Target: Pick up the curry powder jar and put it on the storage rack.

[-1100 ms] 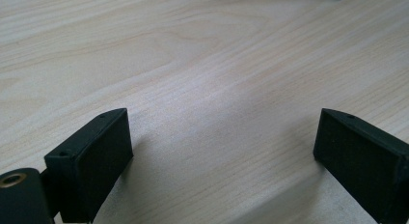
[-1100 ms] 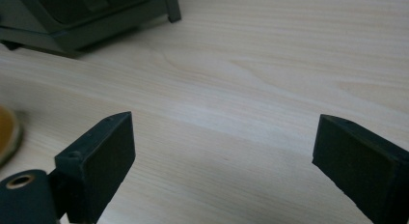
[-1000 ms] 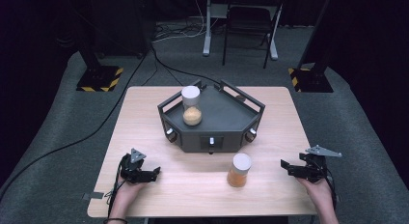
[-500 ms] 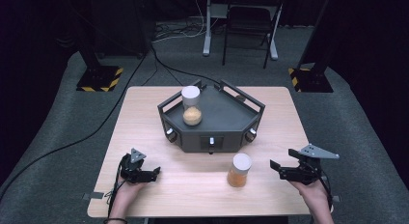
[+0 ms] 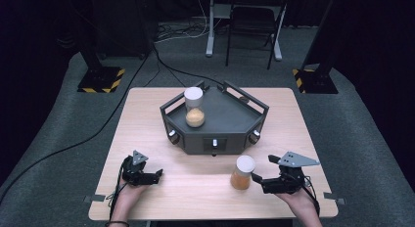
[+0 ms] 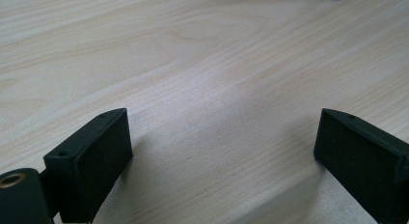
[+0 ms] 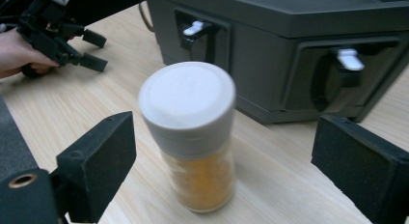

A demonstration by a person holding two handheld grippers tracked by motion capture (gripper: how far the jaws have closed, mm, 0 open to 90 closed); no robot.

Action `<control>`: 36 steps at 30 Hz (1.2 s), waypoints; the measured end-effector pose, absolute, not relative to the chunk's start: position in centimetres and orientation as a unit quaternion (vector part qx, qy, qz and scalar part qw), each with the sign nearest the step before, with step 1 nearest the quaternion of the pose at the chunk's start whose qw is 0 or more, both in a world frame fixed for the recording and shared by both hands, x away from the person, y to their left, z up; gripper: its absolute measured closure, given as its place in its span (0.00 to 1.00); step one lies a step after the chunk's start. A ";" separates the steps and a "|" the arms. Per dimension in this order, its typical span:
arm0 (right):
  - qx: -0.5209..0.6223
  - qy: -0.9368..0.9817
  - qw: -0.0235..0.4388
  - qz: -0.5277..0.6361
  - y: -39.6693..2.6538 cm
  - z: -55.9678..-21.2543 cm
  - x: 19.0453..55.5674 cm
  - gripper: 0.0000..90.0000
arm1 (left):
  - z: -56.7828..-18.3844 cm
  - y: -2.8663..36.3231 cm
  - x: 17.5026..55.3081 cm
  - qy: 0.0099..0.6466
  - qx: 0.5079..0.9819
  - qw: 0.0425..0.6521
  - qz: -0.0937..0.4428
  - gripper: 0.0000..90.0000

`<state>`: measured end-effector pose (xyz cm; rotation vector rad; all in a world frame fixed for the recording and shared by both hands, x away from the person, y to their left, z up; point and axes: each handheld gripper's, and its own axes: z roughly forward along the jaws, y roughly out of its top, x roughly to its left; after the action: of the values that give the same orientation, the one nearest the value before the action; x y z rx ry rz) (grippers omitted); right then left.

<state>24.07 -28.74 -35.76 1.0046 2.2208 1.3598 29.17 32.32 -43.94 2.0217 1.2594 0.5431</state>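
Note:
Two jars with white lids hold orange powder. One jar stands on the dark grey angular platform. The other jar stands on the wooden table in front of it. My right gripper points left at this jar, just to its right, open. In the right gripper view the jar is upright a little ahead of the jaws, which stand wide on either side without touching it. My left gripper rests at the table's near left, open over bare wood, nothing between its jaws.
The platform's front wall carries recessed white knobs close behind the jar. The other hand and left gripper lie farther off on the table. Beyond the table stand a chair, cables and stand bases on grey carpet.
My right gripper has moved left across the table toward the jar and risen a little, jaws still apart. The left gripper and both jars have stayed in place.

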 end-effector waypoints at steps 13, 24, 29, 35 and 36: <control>0.354 0.788 0.159 0.478 -25.2 -38.2 25.8 0.14 | -43.9 32.3 29.2 0.484 0.777 0.342 0.209 0.06; 0.349 0.789 0.178 0.473 -23.6 -39.6 26.6 0.36 | -43.9 32.3 29.2 0.484 0.778 0.342 0.209 0.06; 0.360 0.794 0.170 0.460 -23.5 -38.6 27.0 0.36 | -43.9 32.3 29.2 0.484 0.778 0.342 0.209 0.06; 0.355 0.792 0.174 0.466 -23.8 -37.2 27.1 0.36 | -43.9 32.3 29.2 0.484 0.778 0.342 0.209 0.06; 0.354 0.791 0.175 0.467 -23.9 -36.9 27.1 0.36 | -43.9 32.3 29.2 0.484 0.778 0.342 0.209 0.06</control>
<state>27.13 -23.90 -36.92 1.0022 2.2424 1.3231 29.17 32.31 -43.94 2.0216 1.2595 0.5433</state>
